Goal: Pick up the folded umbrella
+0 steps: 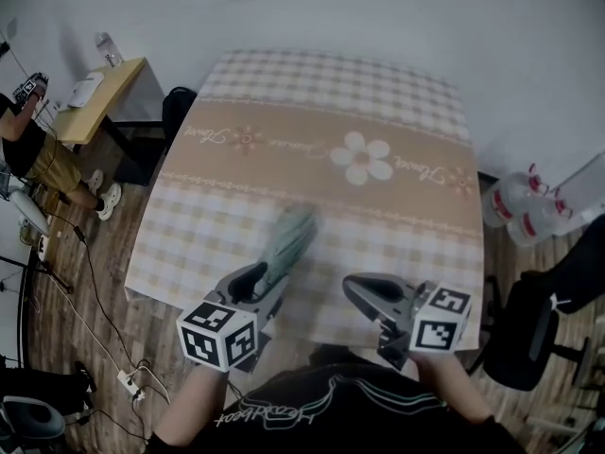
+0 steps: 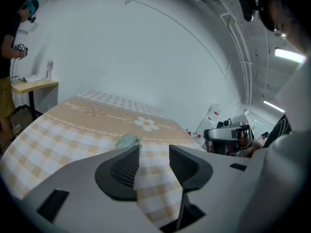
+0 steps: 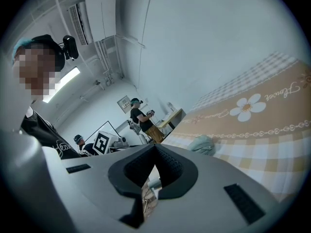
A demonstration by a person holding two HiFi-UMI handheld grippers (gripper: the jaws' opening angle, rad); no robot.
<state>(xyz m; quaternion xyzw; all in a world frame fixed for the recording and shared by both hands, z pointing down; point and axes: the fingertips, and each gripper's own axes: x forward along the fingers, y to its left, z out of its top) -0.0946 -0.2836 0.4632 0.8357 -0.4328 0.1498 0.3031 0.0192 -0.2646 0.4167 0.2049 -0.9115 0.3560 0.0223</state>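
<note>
The folded umbrella, pale green, lies on the checked tablecloth near the table's front middle. Just short of its near end is my left gripper, open, with only cloth showing in the gap between the jaws. In the left gripper view the umbrella peeks over the left jaw, ahead of the gripper. To the right, at the table's front edge, my right gripper is shut and empty. In the right gripper view its jaws meet at the tips, and the umbrella lies off to their right.
A flower print marks the beige band across the cloth. A wooden desk and a person are at the left. Water bottles and a black chair stand at the right. Cables run over the floor.
</note>
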